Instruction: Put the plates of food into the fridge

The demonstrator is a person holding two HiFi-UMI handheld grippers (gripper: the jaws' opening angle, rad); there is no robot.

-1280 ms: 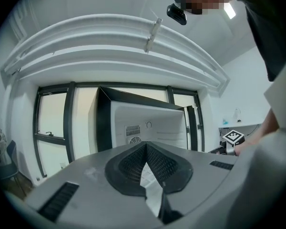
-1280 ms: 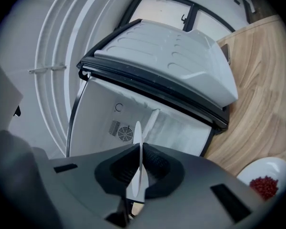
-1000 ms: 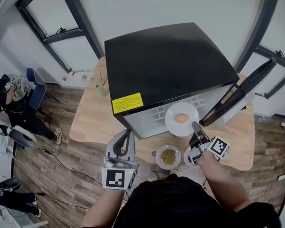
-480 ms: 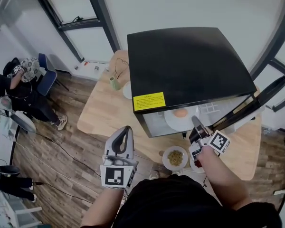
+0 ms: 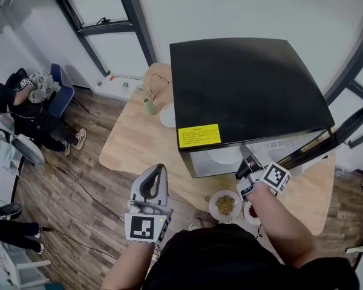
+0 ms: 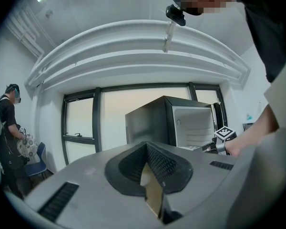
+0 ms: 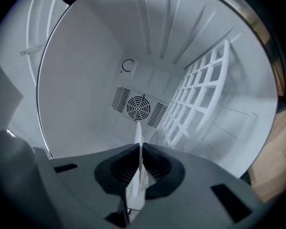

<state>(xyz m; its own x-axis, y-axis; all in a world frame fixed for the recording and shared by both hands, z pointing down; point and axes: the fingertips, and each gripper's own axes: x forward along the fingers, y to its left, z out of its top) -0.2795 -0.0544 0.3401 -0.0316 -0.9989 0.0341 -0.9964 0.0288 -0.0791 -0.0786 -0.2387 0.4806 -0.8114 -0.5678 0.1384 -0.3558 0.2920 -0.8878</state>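
The jaws of the right gripper (image 7: pixel 138 151) are pinched tight on the rim of a round white plate (image 5: pixel 224 156) (edge-on, a thin white sliver, in the right gripper view), held just inside the white cavity of the black-topped mini fridge (image 5: pixel 248 89). The left gripper (image 5: pixel 161 169) has its jaws closed tip to tip on nothing, near the front edge of the light wooden table (image 5: pixel 133 141). On that table, before the fridge, stand a small white dish of yellow-green food (image 5: pixel 225 205) and a second dish with something red (image 5: pixel 252 212), half hidden beneath the right wrist.

Fridge (image 5: pixel 248 89) shared: head view from above, right gripper view inside, left gripper view level.
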